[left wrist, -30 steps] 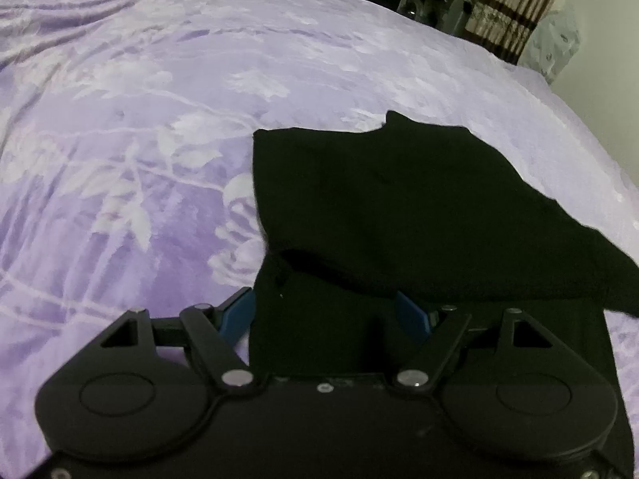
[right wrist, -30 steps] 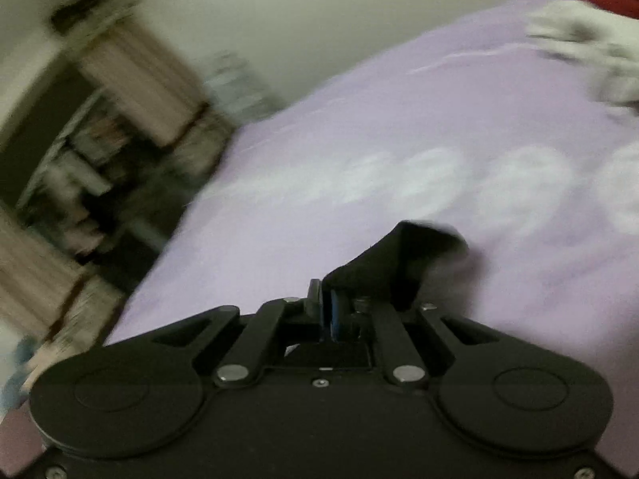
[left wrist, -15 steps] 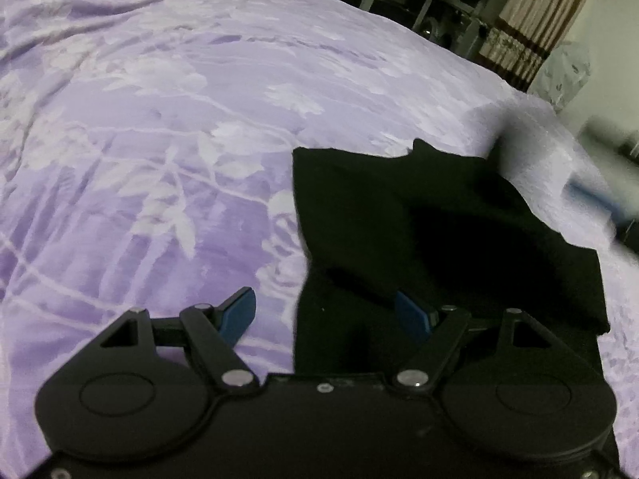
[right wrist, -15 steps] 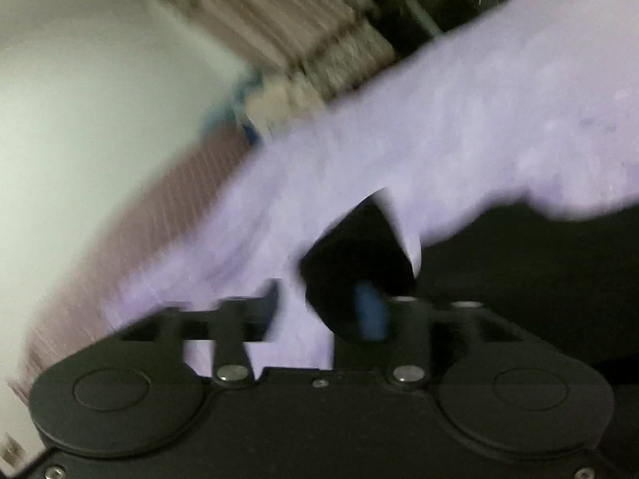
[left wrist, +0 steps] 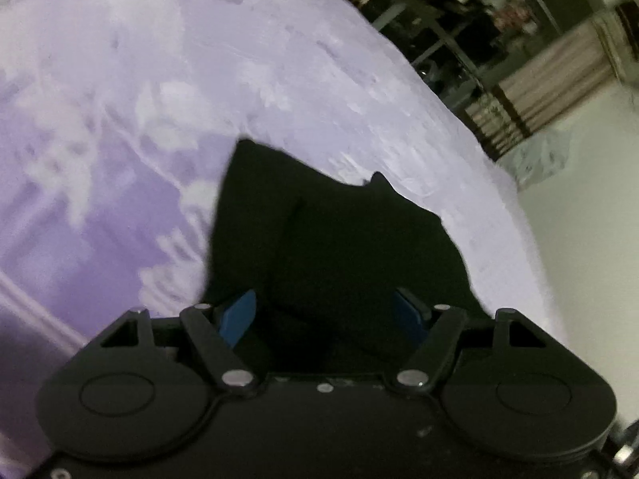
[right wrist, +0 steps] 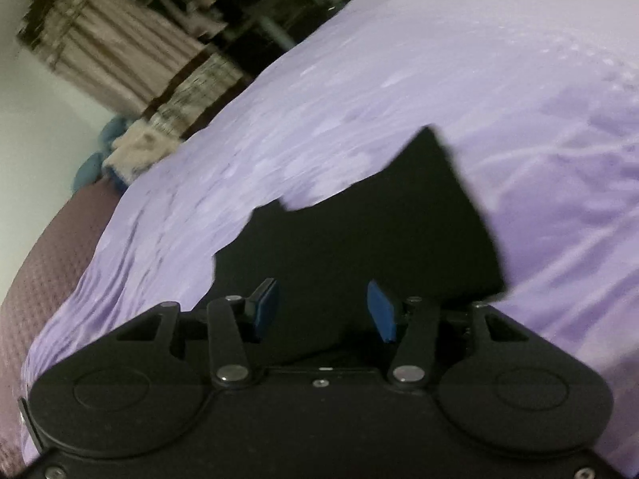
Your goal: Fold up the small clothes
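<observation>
The black garment (left wrist: 339, 247) lies on the purple bedspread (left wrist: 159, 99) directly ahead of and beneath both the left gripper (left wrist: 325, 315), whose spread jaws have just been closing slightly, and the right gripper (right wrist: 323, 311), parted and gripping nothing.

Dim indoor light, both views motion-blurred: bedspread (left wrist: 167, 119) pattern smeared, curtains (right wrist: 120, 52) streaked. Black garment (left wrist: 339, 239) is crushed to flat black with almost no fold detail. Strong fisheye bend at edges, dark vignette in corners, no glare.
</observation>
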`<action>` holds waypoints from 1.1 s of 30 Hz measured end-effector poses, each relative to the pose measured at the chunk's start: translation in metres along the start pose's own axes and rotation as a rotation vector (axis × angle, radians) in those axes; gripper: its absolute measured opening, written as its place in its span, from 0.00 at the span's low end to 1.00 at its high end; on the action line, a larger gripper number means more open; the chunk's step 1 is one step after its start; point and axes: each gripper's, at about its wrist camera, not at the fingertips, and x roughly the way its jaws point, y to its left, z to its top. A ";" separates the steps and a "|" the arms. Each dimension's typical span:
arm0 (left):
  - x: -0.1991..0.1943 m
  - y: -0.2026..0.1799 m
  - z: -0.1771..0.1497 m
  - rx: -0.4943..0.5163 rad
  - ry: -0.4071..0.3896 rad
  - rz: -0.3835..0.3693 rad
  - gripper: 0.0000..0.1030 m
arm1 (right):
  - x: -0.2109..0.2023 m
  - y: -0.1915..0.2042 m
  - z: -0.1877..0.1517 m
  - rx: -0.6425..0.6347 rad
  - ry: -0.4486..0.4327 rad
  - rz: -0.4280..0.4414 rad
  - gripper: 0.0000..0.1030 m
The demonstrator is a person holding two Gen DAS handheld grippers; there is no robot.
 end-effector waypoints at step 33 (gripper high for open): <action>0.009 0.015 0.014 -0.237 0.007 0.048 0.39 | -0.015 -0.026 -0.009 0.055 0.008 -0.053 0.44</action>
